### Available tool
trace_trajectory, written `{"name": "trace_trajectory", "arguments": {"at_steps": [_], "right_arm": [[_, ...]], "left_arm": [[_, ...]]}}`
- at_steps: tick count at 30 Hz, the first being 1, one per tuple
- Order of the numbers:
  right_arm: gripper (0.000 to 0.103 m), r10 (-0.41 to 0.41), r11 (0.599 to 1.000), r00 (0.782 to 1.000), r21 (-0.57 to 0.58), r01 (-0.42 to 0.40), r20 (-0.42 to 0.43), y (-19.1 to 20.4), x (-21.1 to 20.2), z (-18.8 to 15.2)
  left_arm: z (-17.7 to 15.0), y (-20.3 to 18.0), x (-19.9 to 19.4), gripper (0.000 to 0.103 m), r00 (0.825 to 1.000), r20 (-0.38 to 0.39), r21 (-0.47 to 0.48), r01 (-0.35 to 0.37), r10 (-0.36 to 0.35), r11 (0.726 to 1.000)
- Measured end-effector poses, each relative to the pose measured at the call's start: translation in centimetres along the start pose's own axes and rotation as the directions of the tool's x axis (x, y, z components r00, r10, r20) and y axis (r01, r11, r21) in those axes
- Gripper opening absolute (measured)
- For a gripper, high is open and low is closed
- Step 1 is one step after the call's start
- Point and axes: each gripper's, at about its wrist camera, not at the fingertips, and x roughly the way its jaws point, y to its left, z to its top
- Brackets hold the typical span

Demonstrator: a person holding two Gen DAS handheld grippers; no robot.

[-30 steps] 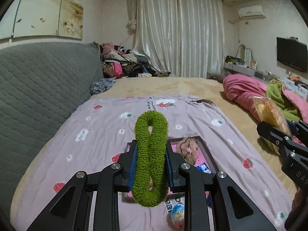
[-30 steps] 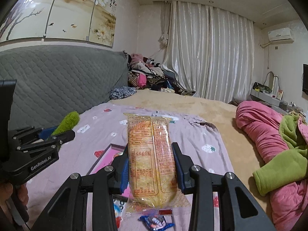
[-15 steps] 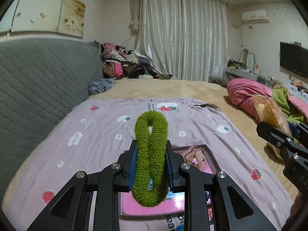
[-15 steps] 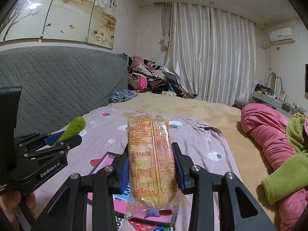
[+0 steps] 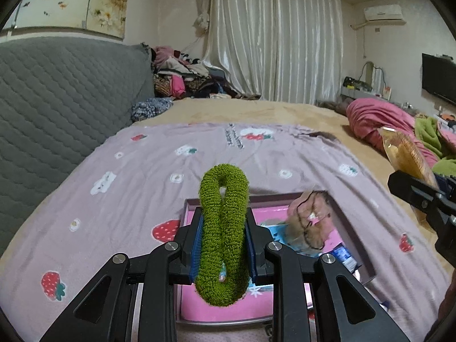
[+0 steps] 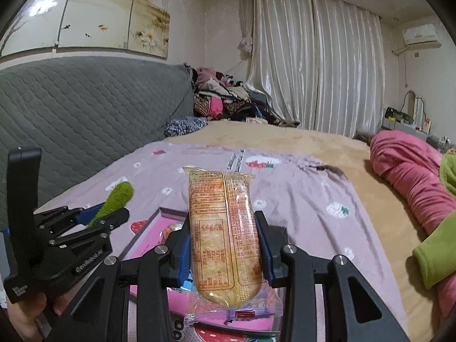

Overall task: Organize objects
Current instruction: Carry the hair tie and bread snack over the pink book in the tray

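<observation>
A fuzzy moss-green scrunchie (image 5: 223, 233) sits between blue pads on the black left gripper (image 5: 224, 246), and the black right gripper (image 6: 225, 252) carries a clear snack packet (image 6: 225, 236) printed in orange-red over a golden-yellow cake. Below lie a pink tray (image 5: 352, 229) with a dark rim and a mauve sheet (image 5: 159, 171) patterned with red strawberries and white flowers, against a grey quilted headboard (image 5: 57, 99).

A grey quilted headboard (image 5: 57, 108) runs along the left. White curtains (image 5: 273, 37) hang at the far wall, with a clothes pile (image 5: 182, 77) at far left. A pink quilt (image 6: 407, 171) lies right, a television (image 5: 439, 78) beyond.
</observation>
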Motion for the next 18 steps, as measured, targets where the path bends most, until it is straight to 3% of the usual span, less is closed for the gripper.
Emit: {"name": "trace_trajectory", "arguments": {"at_steps": [18], "right_arm": [[0.039, -0.047, 0.999, 0.991, -0.01, 0.046, -0.124, -1.3, 6.5, -4.9]], "left_arm": [[-2.9, -1.1, 6.0, 0.026, 0.995, -0.101, 0.036, 0.016, -0.012, 0.999]]}}
